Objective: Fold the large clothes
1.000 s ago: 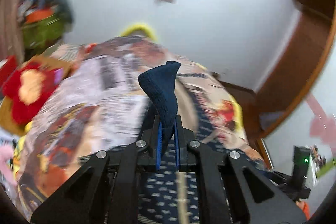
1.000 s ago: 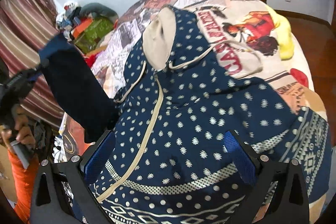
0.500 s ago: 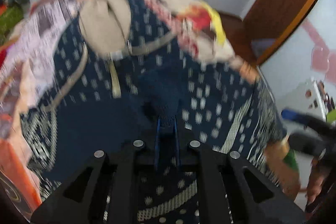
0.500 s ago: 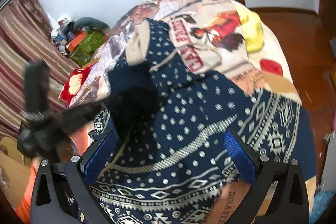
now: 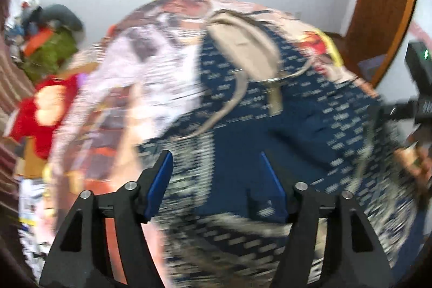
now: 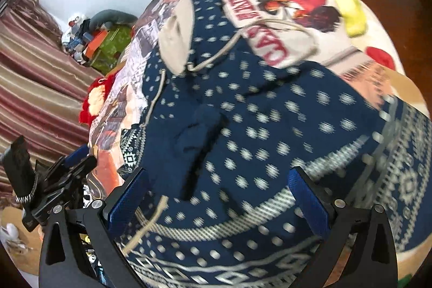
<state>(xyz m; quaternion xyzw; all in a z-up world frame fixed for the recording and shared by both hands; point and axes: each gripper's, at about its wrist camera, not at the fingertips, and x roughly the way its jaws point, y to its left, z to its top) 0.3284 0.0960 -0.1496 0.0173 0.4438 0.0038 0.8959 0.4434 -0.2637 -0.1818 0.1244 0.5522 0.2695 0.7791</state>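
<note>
A white-walled bedroom holds a bed (image 6: pixel 310 18) covered by a printed comic-style bedspread, with striped curtains (image 6: pixel 32 77) to the left in the right wrist view and a pile of clutter (image 6: pixel 100 42) in the corner by the wall. A red plush (image 5: pixel 51 109) lies at the bed's left side, and a yellow pillow (image 6: pixel 348 4) peeks out at the far edge. A navy hoodie (image 6: pixel 270 131) with white dots and patterned bands lies spread on the bed, its beige-lined hood (image 6: pixel 176 37) pointing toward the wall and its drawstrings trailing down the front. One sleeve (image 6: pixel 199 136) lies folded across the chest, its cuff resting on the dotted cloth. The left gripper (image 5: pixel 216 174) has just been opening; its blue pads stand apart above the hoodie's left part with nothing pinched between them, though this view is blurred. The right gripper (image 6: pixel 218 196) is spread wide over the hoodie's lower half, empty as well. From the right wrist view the left gripper's body shows at the bed's left edge; from the left wrist view a hand (image 5: pixel 415 158) shows at the right.
</note>
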